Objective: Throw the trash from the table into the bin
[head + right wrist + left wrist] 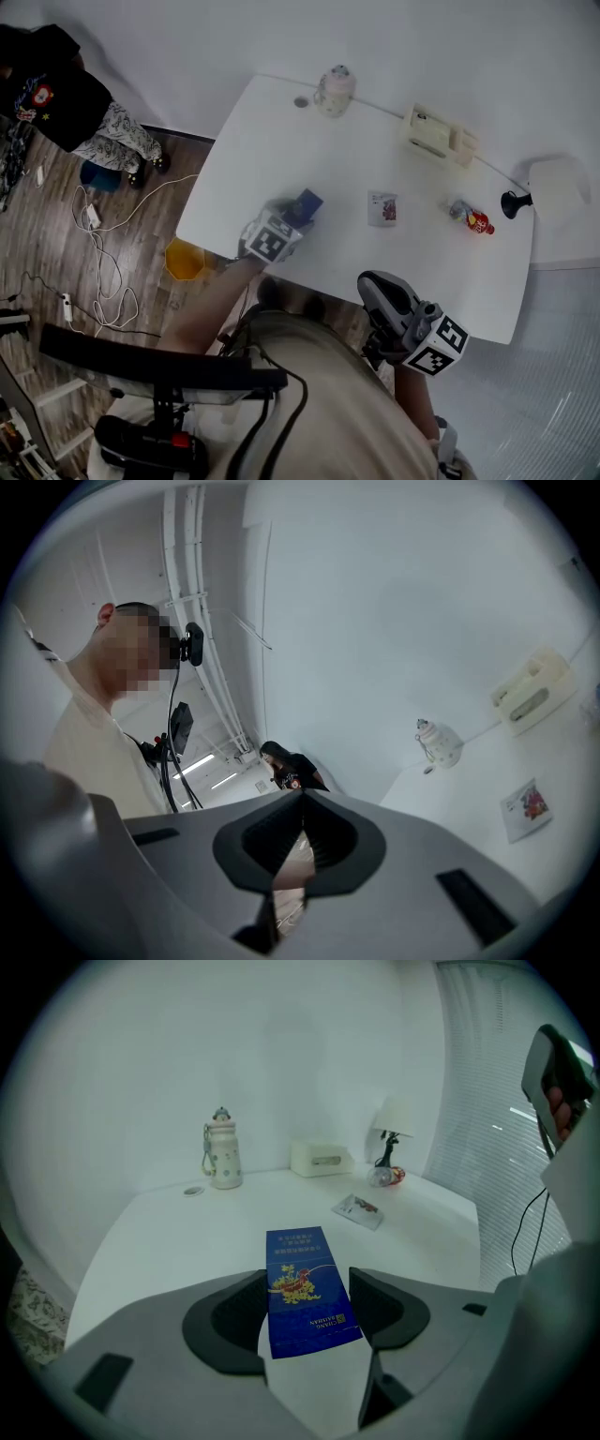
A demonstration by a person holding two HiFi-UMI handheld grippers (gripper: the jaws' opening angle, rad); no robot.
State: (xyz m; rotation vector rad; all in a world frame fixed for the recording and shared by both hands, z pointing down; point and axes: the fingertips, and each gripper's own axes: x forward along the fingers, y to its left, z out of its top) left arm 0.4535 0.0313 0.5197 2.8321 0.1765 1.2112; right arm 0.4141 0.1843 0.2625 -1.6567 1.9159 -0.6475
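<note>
1. Over the near left part of the white table [281, 131], the left gripper [305, 1290] was clamped on a blue packet [302, 1279]. Its jaws stood fairly wide, with the pads against the packet's long edges, and the packet's far end stuck out beyond them.
2. Off the table's near edge, the right gripper [373, 284] was held level. Its jaws were fully together with nothing between them.
3. Farther right on the table lay a small flat wrapper [382, 208]. Well apart from it was a crumpled red wrapper [472, 219], near the foot of a lamp [553, 180].
4. Along the far edge stood a patterned flask [335, 91] and a cream tissue box [428, 131].
5. On the wooden floor, just beside the table's left edge, sat a yellow bin [185, 260].
</note>
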